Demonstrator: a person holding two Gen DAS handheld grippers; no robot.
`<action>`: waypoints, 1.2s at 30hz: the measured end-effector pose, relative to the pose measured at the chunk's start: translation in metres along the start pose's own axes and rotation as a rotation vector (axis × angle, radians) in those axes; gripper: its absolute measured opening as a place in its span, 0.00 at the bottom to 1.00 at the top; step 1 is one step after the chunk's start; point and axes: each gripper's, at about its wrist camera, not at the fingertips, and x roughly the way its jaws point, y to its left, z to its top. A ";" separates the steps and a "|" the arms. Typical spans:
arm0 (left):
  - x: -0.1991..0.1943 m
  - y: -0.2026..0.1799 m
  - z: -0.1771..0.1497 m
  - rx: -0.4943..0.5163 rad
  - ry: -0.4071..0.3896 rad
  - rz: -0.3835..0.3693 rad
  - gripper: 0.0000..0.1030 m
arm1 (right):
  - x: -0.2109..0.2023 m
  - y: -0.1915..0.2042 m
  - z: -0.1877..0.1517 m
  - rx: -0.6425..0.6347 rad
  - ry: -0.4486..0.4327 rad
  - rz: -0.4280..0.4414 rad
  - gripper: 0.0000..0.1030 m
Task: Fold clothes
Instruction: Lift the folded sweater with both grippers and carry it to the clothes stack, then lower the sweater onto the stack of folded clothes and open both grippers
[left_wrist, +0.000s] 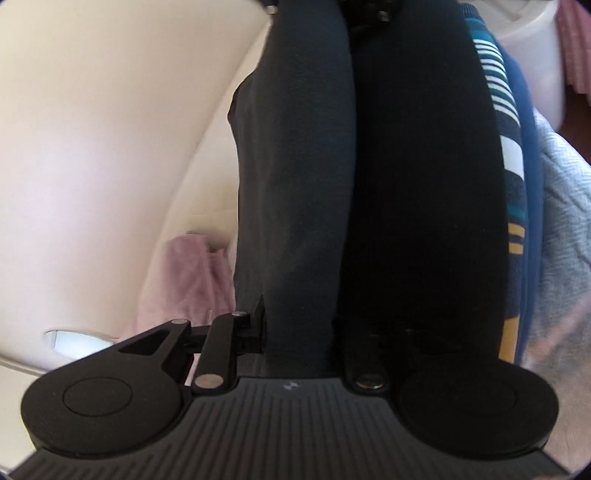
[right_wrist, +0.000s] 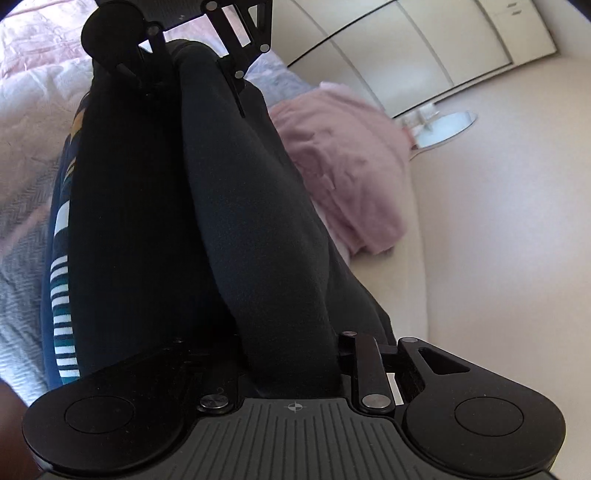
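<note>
A long dark charcoal fabric garment (left_wrist: 369, 184), gathered into two thick soft folds with a crease running between them, stretches from one gripper to the other and fills the middle of both wrist views. The left gripper (left_wrist: 303, 332) has its jaws clenched on one end of this cloth: the fabric passes straight between its black fingers, one of which shows at the left of the bundle while the other is lost in the dark folds. In the right wrist view the right gripper (right_wrist: 291, 354) grips the opposite end in the same way, the cloth bunched between its fingers, and the left gripper appears at the top of that picture, its black linkage pressed against the far end of the garment. Beneath the stretched cloth lies a navy knitted garment with white, teal and orange stripes (left_wrist: 509, 155), showing along one edge. Under that is a pale grey herringbone-textured bedspread (left_wrist: 561, 221). A crumpled pink towel-like cloth (right_wrist: 343, 166) lies beside the dark garment. A white plastic tub (left_wrist: 532, 33) stands at the upper right of the left wrist view. Cream cabinet doors (right_wrist: 424, 44) curve across the top right of the right wrist view.
</note>
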 end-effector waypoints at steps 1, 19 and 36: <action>-0.002 0.003 -0.001 -0.018 0.000 0.011 0.19 | -0.006 0.002 -0.003 0.005 -0.012 -0.015 0.26; -0.048 0.008 -0.012 -0.084 -0.047 0.058 0.12 | -0.135 0.032 -0.031 0.192 -0.029 -0.019 0.14; -0.033 -0.029 -0.031 -0.067 -0.036 0.046 0.12 | -0.198 0.073 -0.039 0.235 -0.029 0.016 0.13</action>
